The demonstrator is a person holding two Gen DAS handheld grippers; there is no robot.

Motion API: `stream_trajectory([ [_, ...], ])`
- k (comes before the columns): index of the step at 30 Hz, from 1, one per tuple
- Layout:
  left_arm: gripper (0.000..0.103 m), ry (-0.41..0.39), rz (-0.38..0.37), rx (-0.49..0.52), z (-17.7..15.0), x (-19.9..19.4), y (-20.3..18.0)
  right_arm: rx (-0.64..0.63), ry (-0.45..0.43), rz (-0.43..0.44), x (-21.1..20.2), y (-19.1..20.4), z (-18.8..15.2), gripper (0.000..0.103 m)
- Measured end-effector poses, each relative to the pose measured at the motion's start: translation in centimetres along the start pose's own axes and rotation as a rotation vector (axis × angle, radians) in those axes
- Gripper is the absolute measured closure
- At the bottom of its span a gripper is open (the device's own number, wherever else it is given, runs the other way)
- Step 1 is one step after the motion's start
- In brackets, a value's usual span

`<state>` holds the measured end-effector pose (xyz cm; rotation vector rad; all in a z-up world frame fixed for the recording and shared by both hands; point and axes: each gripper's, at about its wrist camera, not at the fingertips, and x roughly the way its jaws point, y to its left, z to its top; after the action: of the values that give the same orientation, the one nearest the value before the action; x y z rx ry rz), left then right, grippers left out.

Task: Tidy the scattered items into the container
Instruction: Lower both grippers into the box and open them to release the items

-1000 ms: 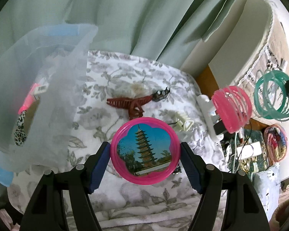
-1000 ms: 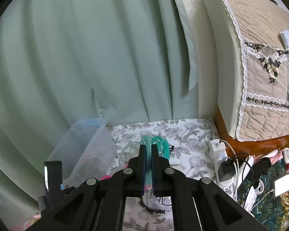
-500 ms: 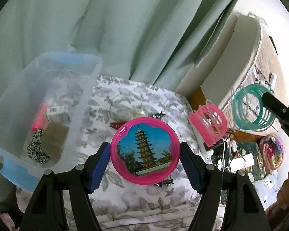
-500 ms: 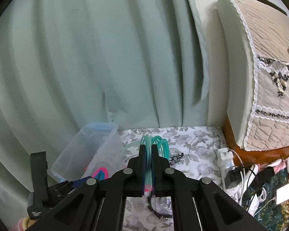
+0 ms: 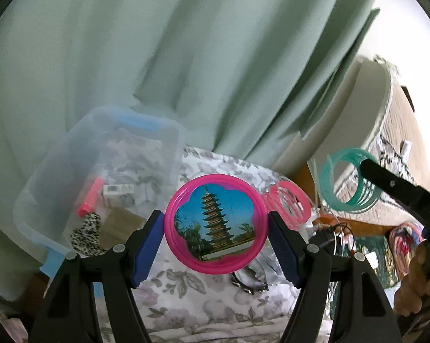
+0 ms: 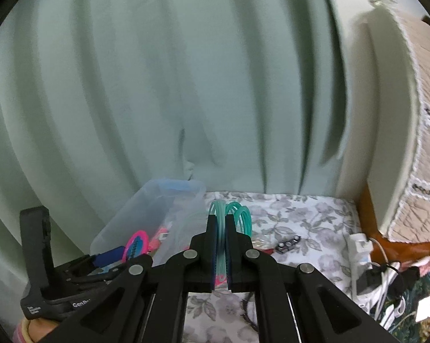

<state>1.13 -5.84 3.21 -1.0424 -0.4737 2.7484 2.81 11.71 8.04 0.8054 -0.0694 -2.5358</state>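
A round pink pagoda-picture mirror is clamped edge to edge between the blue pads of the left gripper, with the clear plastic container lying beyond the left finger. A bundle of teal bangles is pinched between the nearly closed fingers of the right gripper, the rings projecting past the fingertips.

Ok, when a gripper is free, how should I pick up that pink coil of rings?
Probably pinch the pink coil across its bunched loops at the upper arc, coming from above. It seems to stand on edge with its opening showing, so that thin band is easy to straddle.
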Motion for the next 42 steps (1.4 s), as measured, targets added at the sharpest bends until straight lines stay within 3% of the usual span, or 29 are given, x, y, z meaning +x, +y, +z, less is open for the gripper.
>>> stream_trajectory([
  [15, 0.029, -0.056, 0.066, -0.086, 0.8, -2.2, 5.4, -0.105, 0.034, 0.101, 4.6, 6.5, 1.4, 0.098],
  [42, 0.029, -0.031, 0.132, -0.192, 1.8, -0.7, 11.5, -0.192, 0.111, 0.176, 12.5, 13.9, 2.6, 0.098],
])
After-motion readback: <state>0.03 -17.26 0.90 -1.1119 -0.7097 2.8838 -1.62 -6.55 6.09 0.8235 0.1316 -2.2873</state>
